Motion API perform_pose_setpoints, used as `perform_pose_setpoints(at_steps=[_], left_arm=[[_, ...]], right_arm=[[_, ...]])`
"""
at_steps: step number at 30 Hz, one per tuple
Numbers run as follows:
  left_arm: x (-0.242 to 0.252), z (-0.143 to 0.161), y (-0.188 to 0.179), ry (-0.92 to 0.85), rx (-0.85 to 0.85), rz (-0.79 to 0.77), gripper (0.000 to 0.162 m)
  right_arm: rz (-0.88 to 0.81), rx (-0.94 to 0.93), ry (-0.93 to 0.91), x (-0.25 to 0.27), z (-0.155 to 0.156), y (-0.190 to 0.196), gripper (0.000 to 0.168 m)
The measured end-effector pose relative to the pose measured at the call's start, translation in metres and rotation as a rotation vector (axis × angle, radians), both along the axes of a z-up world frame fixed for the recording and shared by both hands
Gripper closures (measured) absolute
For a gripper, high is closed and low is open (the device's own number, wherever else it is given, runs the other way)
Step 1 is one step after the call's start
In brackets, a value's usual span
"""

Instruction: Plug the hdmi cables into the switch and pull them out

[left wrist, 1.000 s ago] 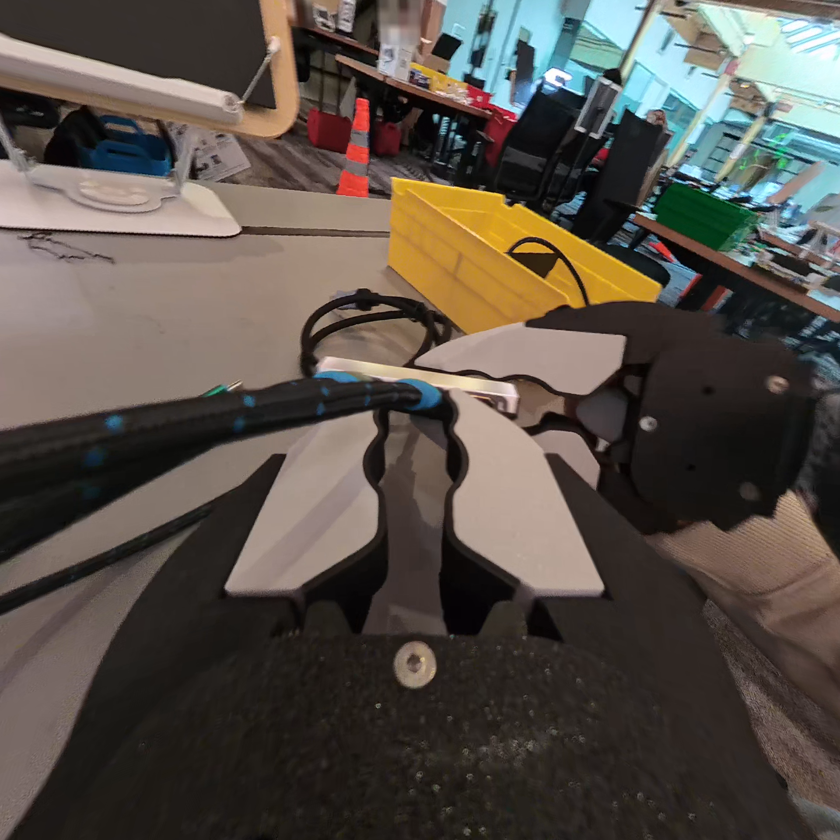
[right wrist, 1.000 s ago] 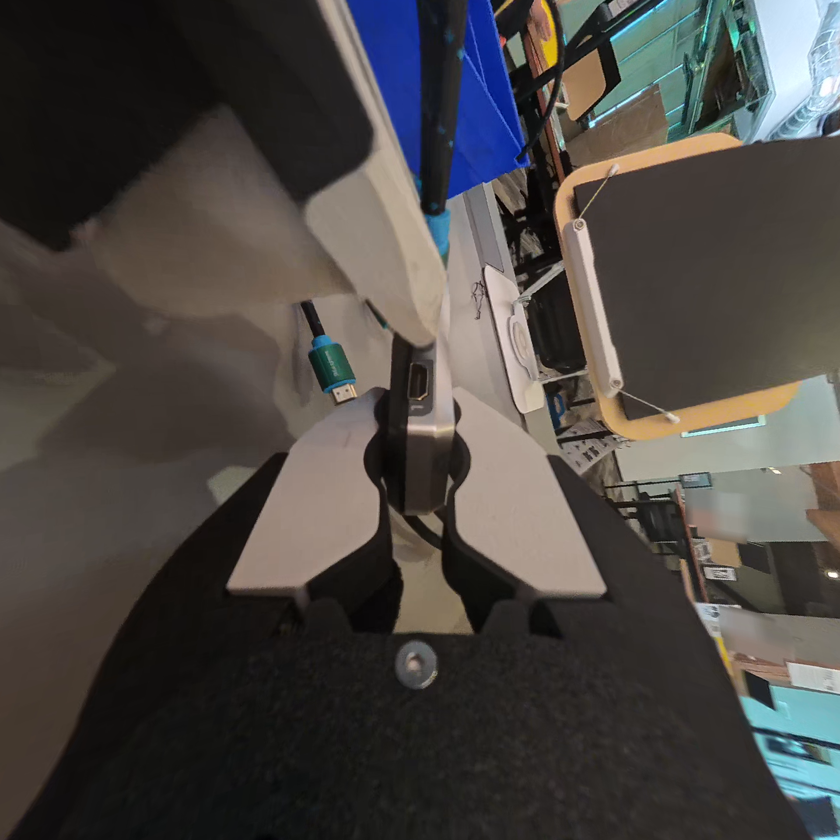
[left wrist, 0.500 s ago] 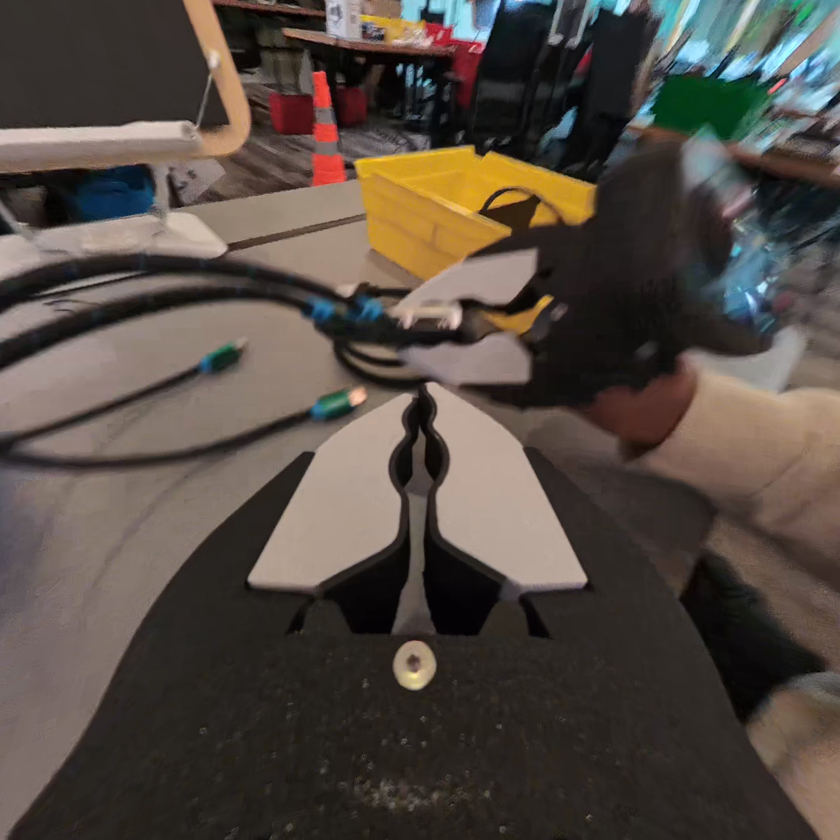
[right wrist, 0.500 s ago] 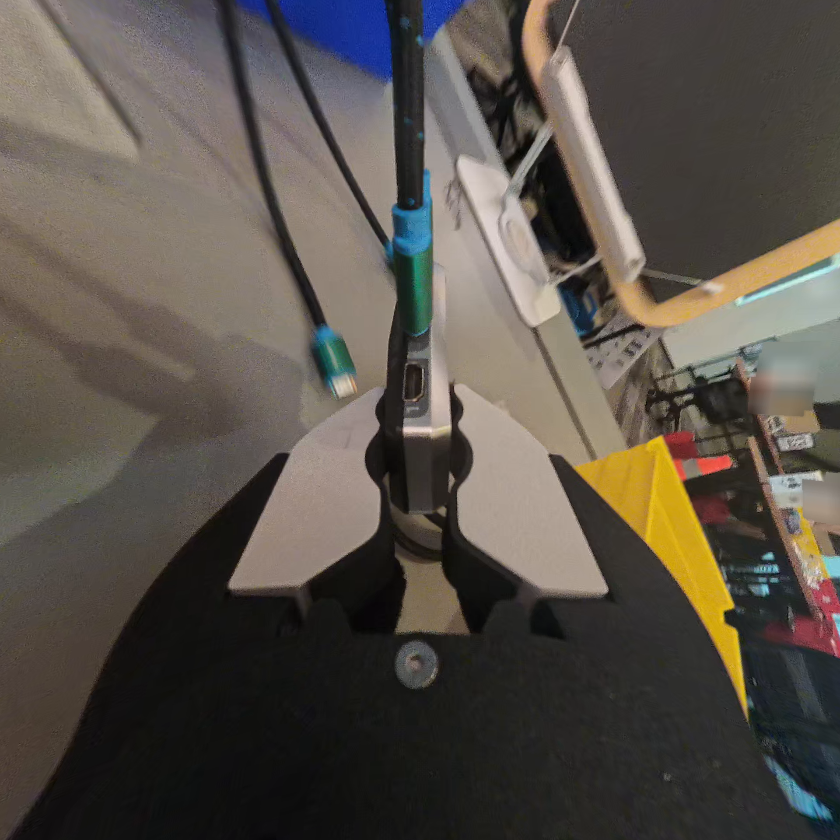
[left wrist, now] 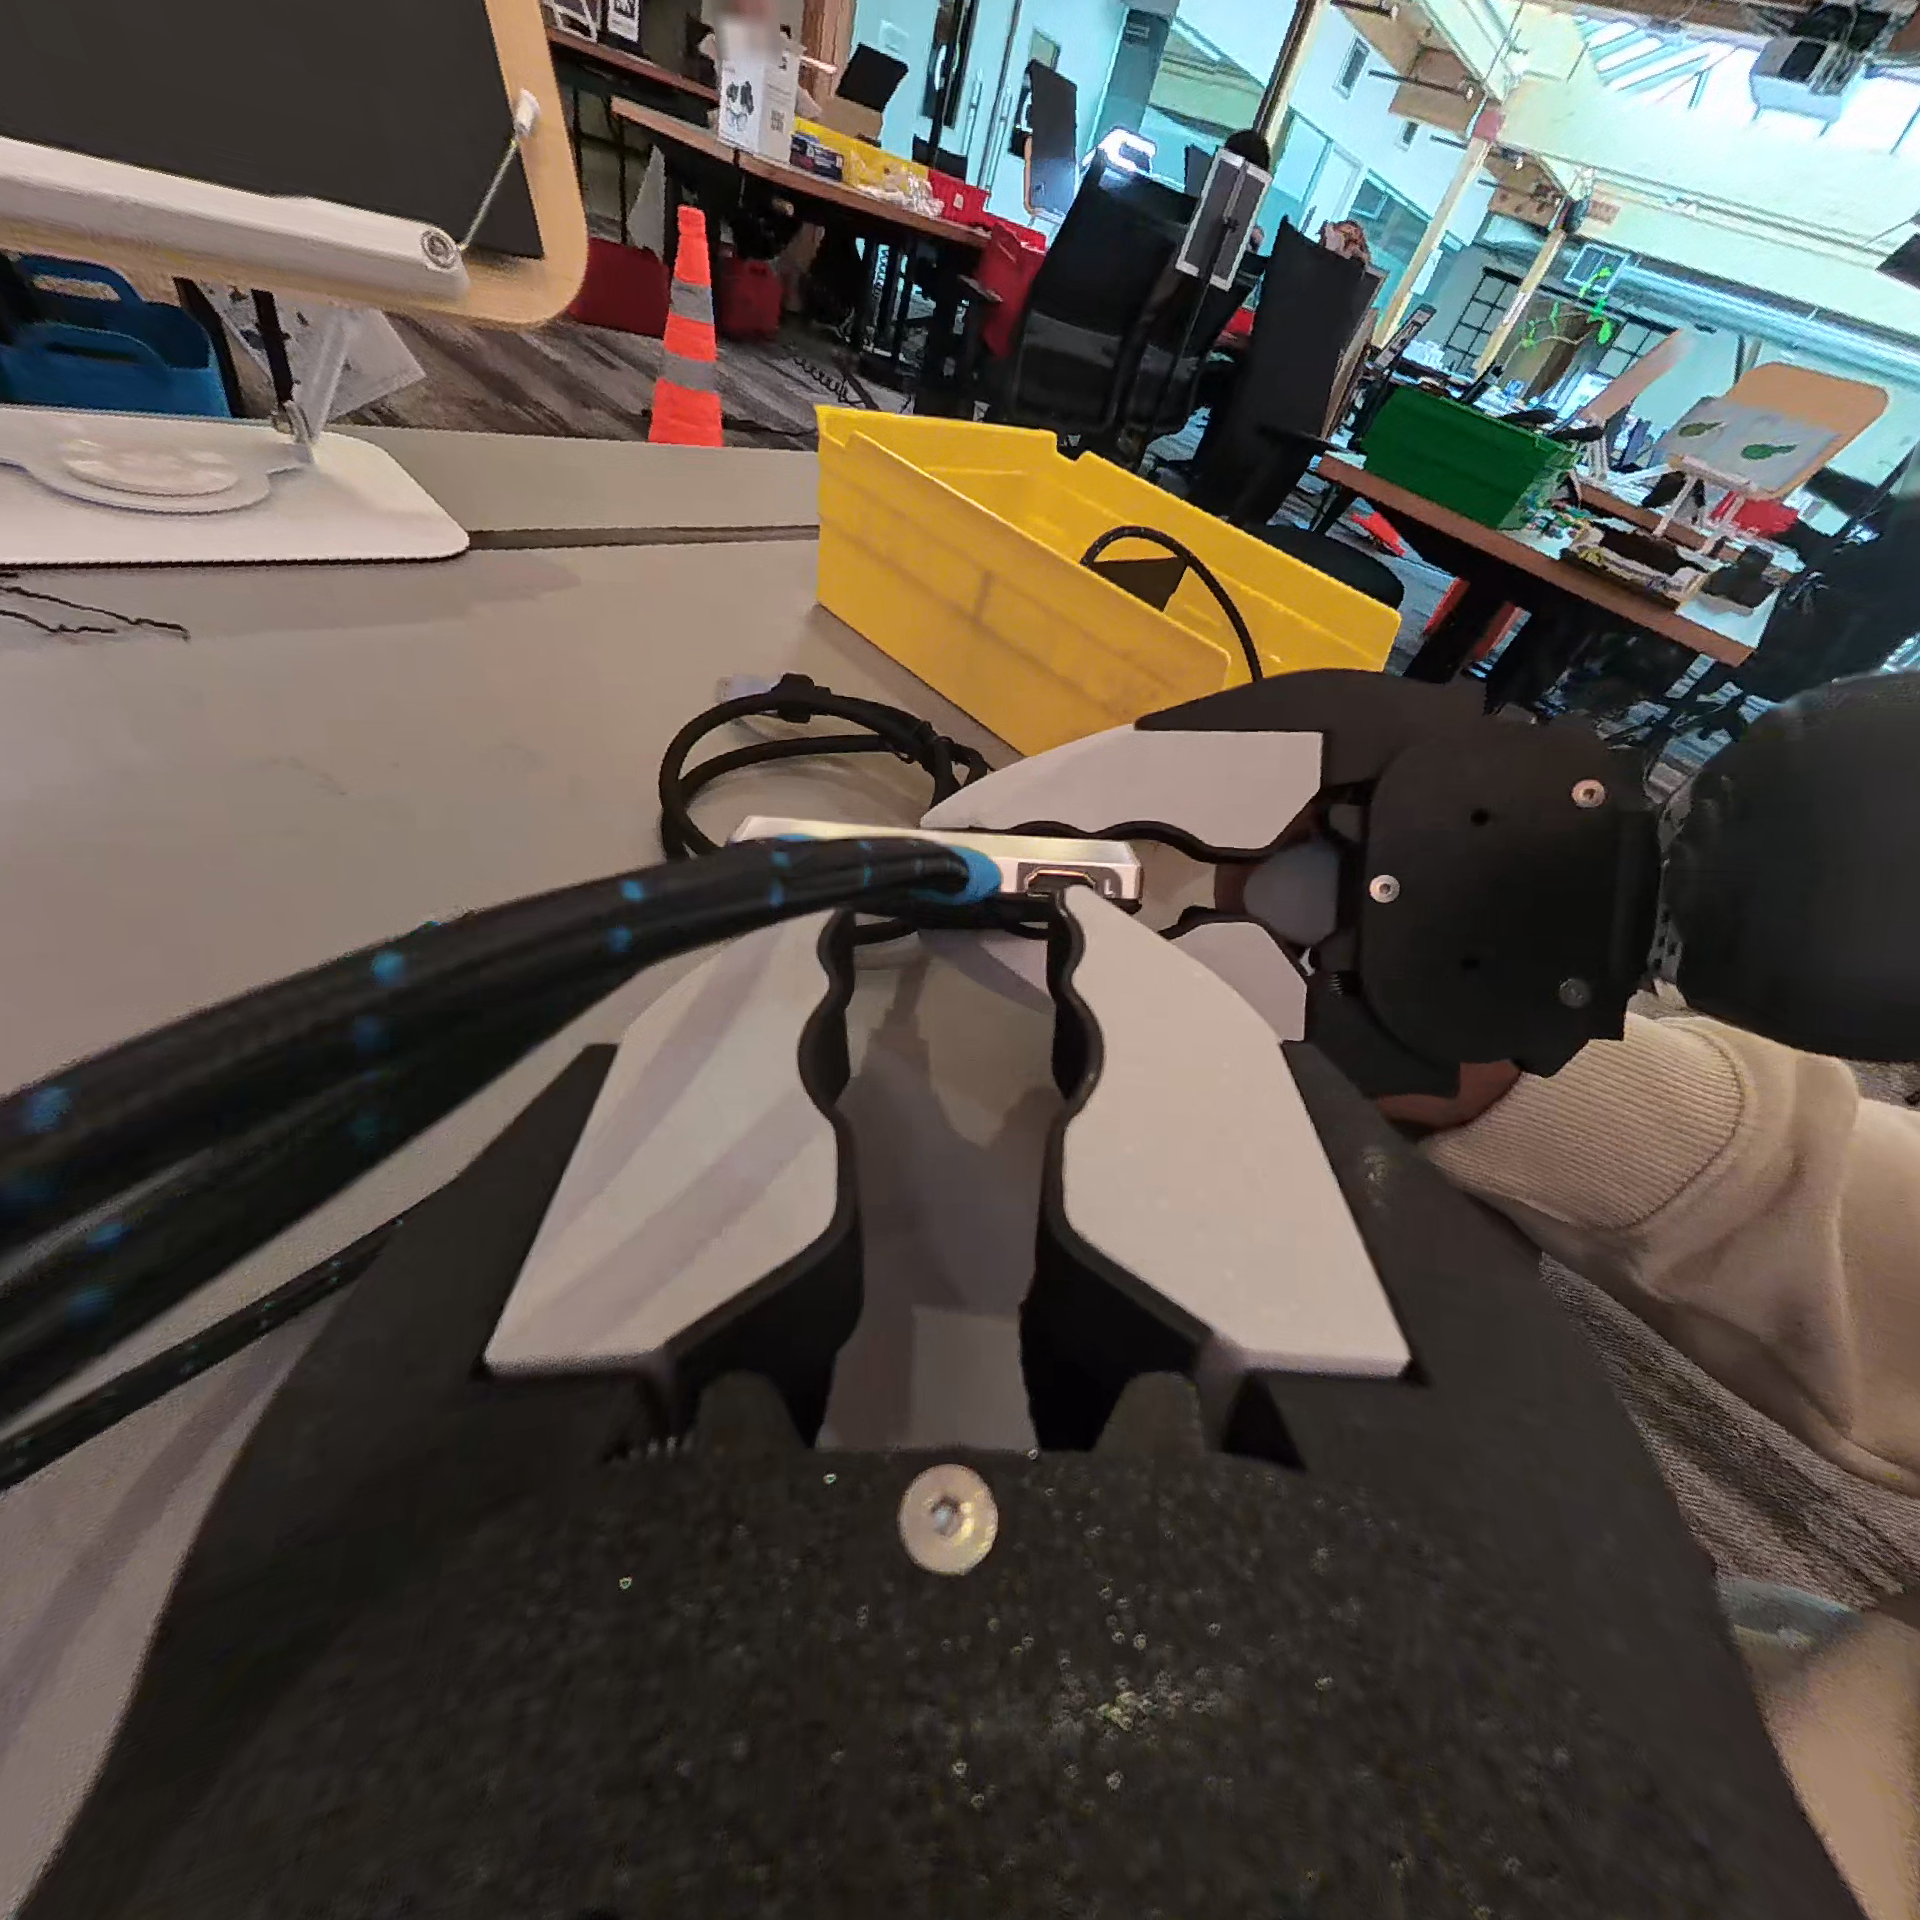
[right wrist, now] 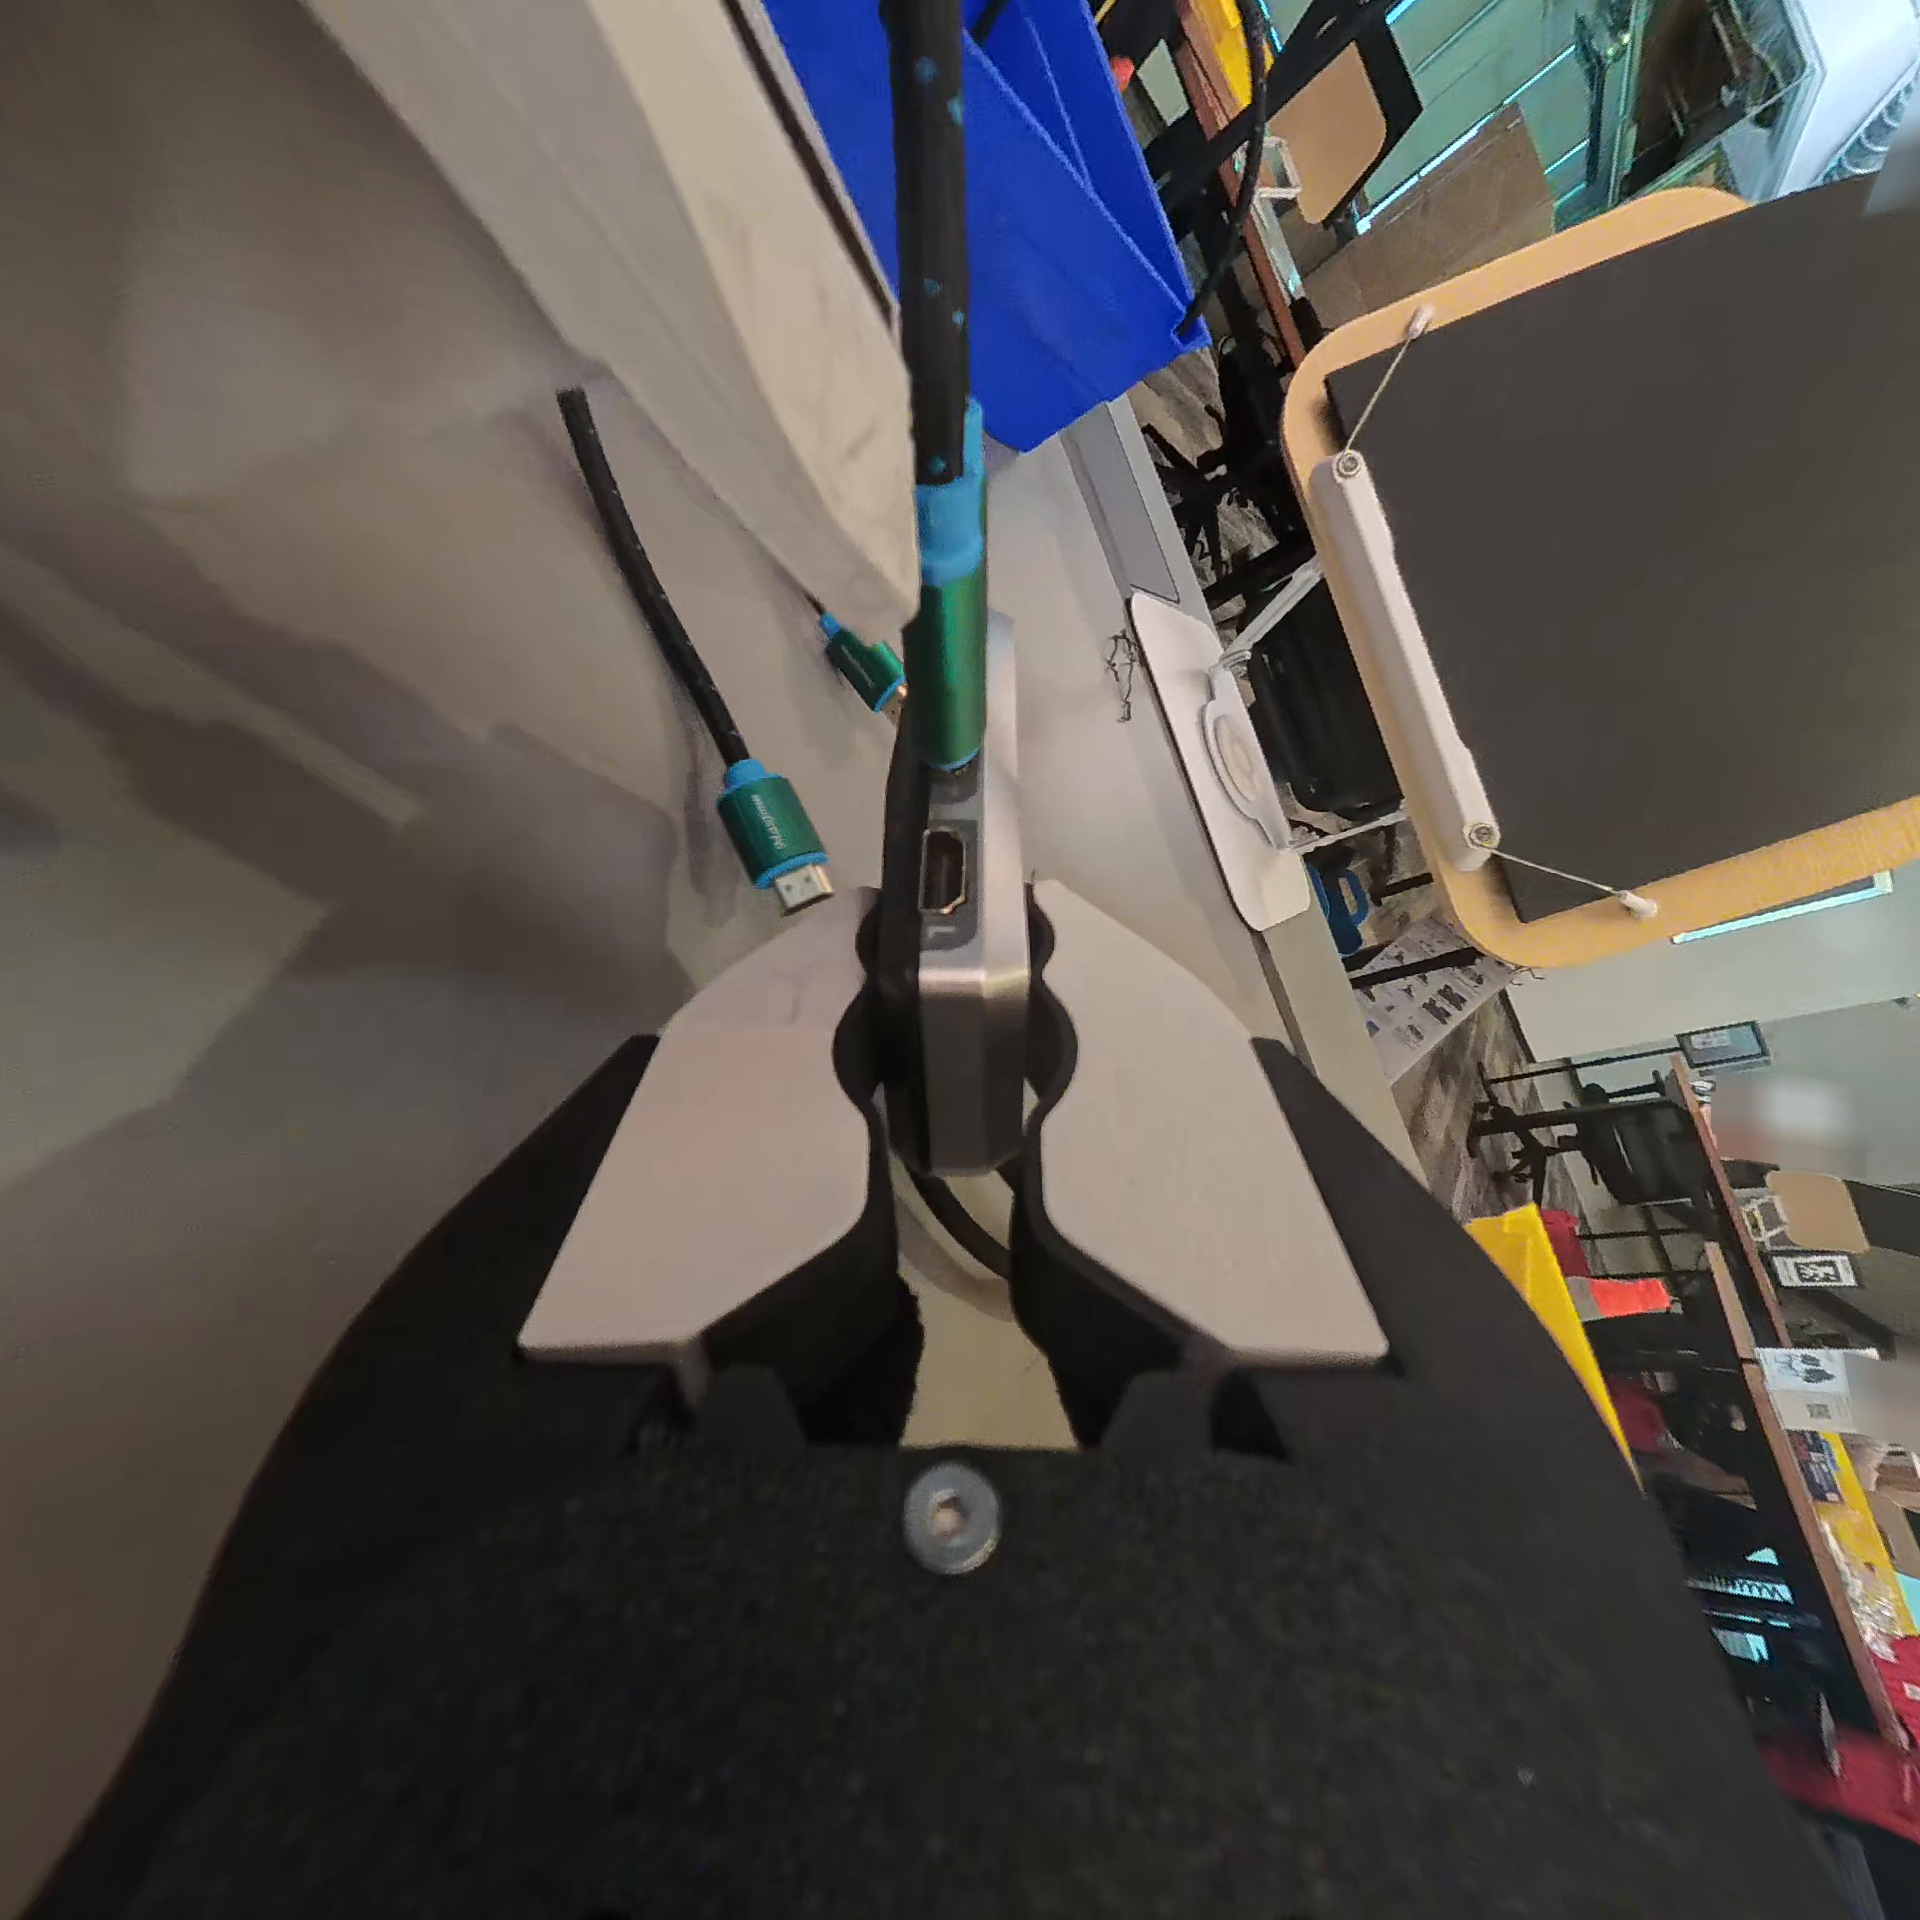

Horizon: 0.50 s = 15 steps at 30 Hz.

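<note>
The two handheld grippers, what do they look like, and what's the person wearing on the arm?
Both are built alike: the left gripper and right gripper have flat, pale grey fingers with wavy black-edged inner sides, set on a black, speckled body with one silver screw in the middle. No cables of their own show. The arm behind the right gripper wears a cream ribbed-cuff sleeve.

The near port on the switch (right wrist: 943, 871) is free, but the plugged cable (left wrist: 416, 997) crosses just beside it. A loose plug (right wrist: 779, 836) lies close alongside; the yellow bin (left wrist: 1018, 613) walls the far side
</note>
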<state>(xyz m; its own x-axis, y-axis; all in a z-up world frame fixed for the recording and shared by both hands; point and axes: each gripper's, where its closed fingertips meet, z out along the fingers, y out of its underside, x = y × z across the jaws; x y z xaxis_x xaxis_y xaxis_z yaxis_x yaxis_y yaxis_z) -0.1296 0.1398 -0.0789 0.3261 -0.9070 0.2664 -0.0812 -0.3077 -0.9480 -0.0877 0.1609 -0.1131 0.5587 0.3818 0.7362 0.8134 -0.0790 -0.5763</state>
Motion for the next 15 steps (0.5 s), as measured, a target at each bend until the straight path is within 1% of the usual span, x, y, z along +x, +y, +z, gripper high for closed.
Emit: perform_pose_setpoints(at_steps=[2, 4, 7, 13, 15], left_arm=[[0.001, 0.001, -0.002, -0.016, 0.007, 0.012, 0.128], [0.001, 0.0, -0.002, -0.02, 0.028, 0.051, 0.125], [0.0, 0.001, 0.001, -0.032, 0.057, 0.102, 0.128], [-0.001, 0.003, 0.004, -0.081, 0.104, 0.192, 0.131], [-0.001, 0.002, 0.004, -0.073, 0.106, 0.202, 0.131]], right_arm=[[0.009, -0.014, 0.001, -0.003, -0.003, 0.0, 0.147], [0.01, -0.023, -0.003, -0.005, -0.005, -0.001, 0.146], [0.022, -0.031, 0.005, -0.009, -0.006, -0.002, 0.147], [0.065, -0.06, 0.099, -0.018, -0.005, -0.007, 0.147], [0.065, -0.051, 0.084, -0.018, -0.005, -0.007, 0.147]])
